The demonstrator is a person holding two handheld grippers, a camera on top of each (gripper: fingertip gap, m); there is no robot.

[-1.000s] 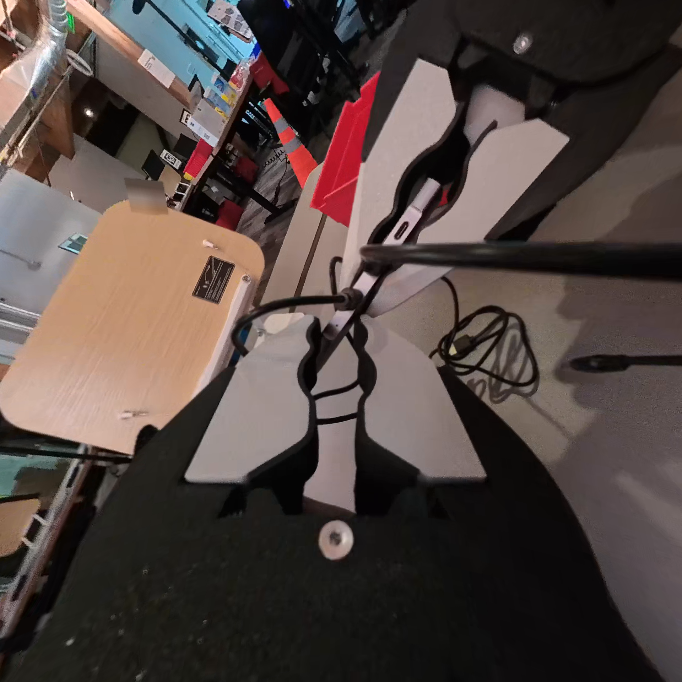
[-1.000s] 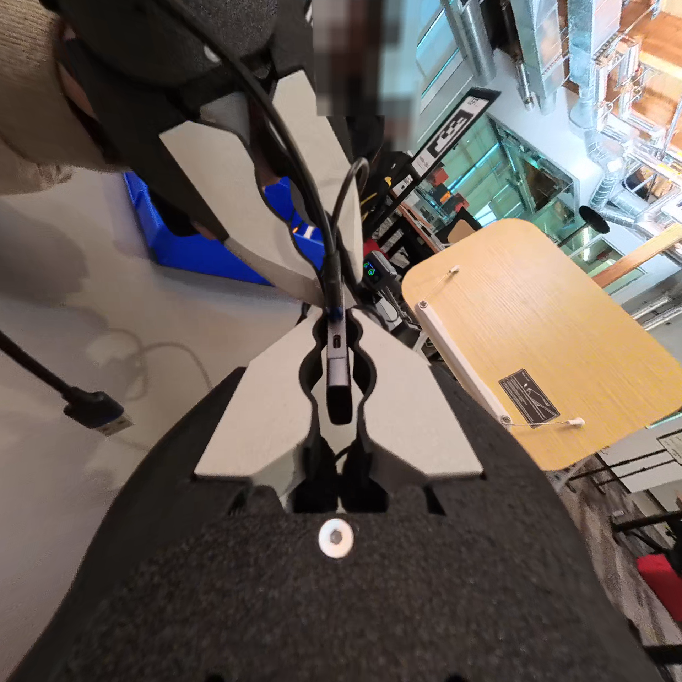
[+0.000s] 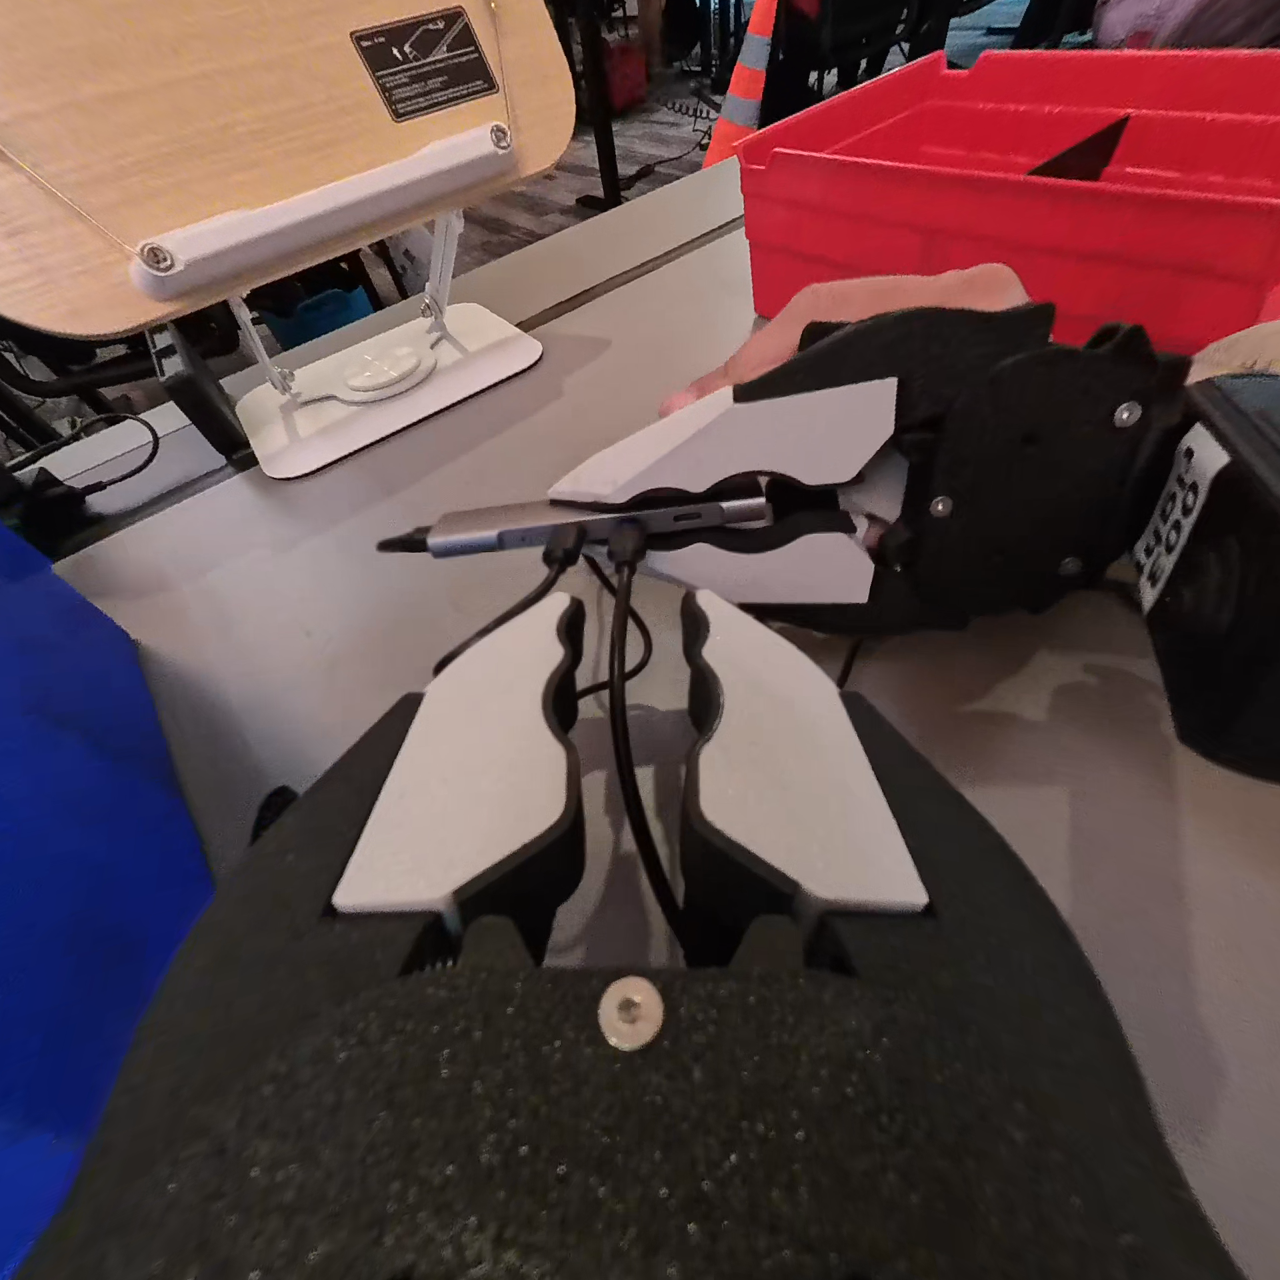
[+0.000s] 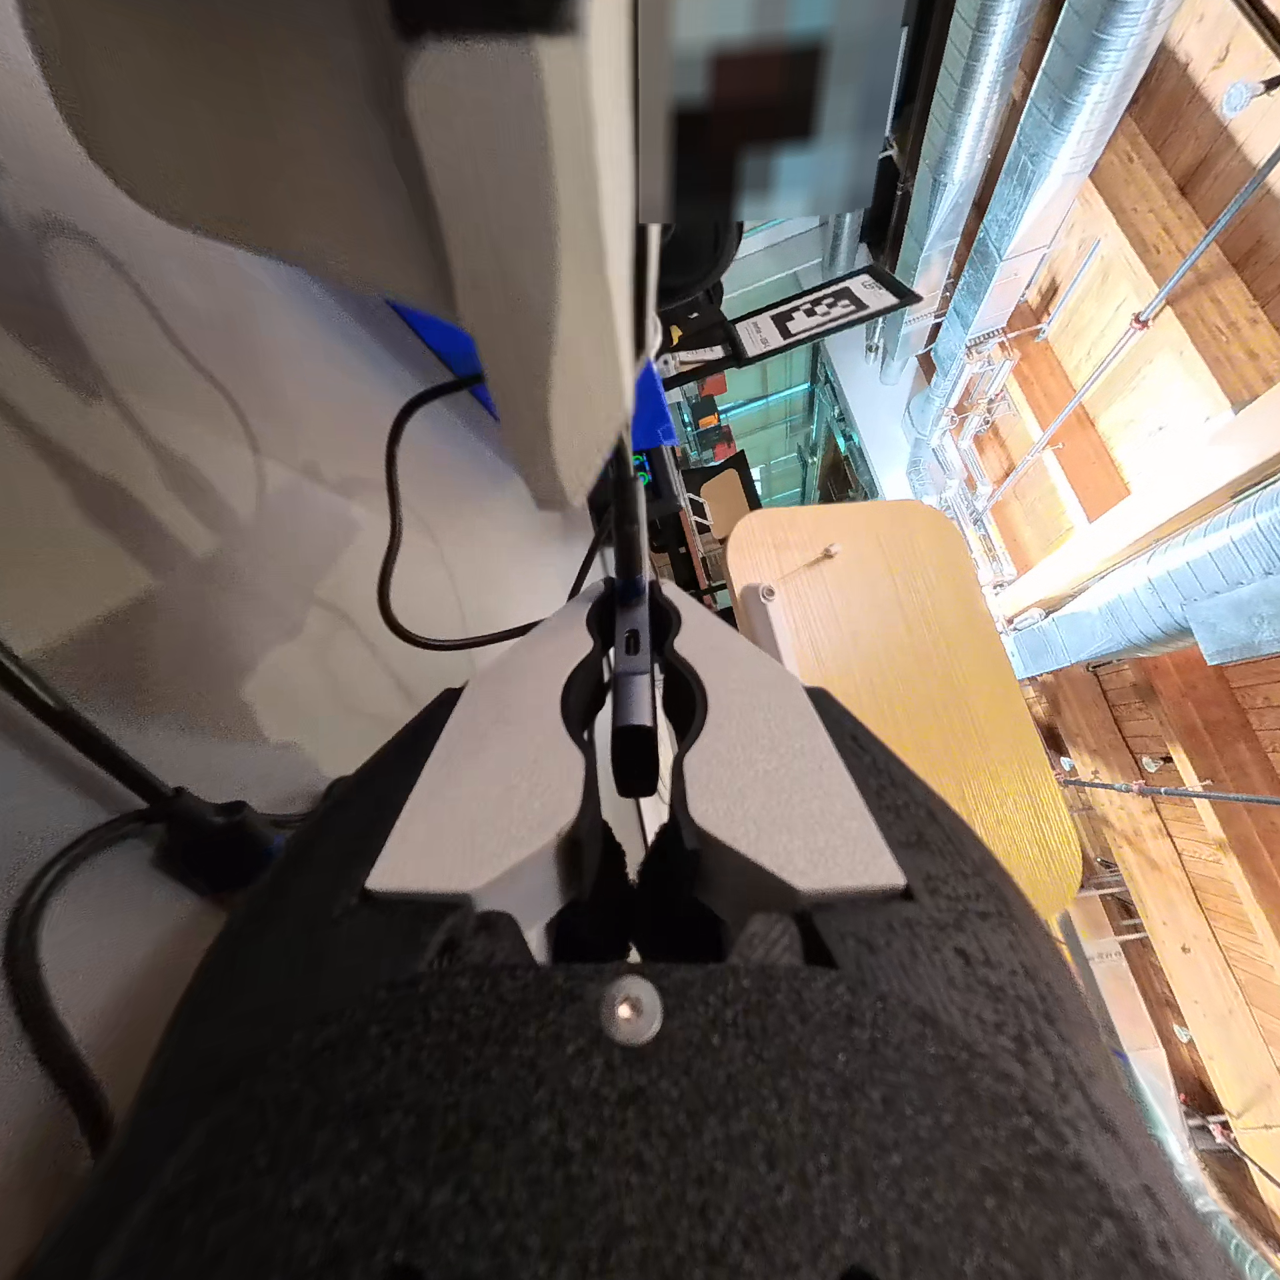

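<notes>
My right gripper point(image 3: 575, 523) reaches in from the right and is shut on a flat grey USB hub point(image 3: 485, 530), holding it level above the grey table point(image 3: 312, 589). Two black plugs point(image 3: 564, 547) sit side by side in the hub's near edge. My left gripper point(image 3: 630, 602) is open just below those plugs, and a black cable point(image 3: 620, 727) hangs loosely between its fingers. In the right wrist view the right gripper point(image 4: 632, 596) clamps the hub point(image 4: 634, 686), with a finger point(image 4: 526, 277) of the left gripper blurred close above.
A red bin point(image 3: 970, 228) stands behind the right gripper. A wooden laptop stand point(image 3: 242, 104) on a white base point(image 3: 388, 388) is at the back left. A blue bin point(image 3: 69, 831) is at the left, a black cylinder point(image 3: 1219, 658) at the right. A loose black plug and cable point(image 4: 201, 841) lie on the table. Tip to tip, the grippers are about 5 centimeters apart.
My left gripper has opened and let go of the cable plug, which stays in the hub, and has drawn back a little. The right gripper still holds the hub.
</notes>
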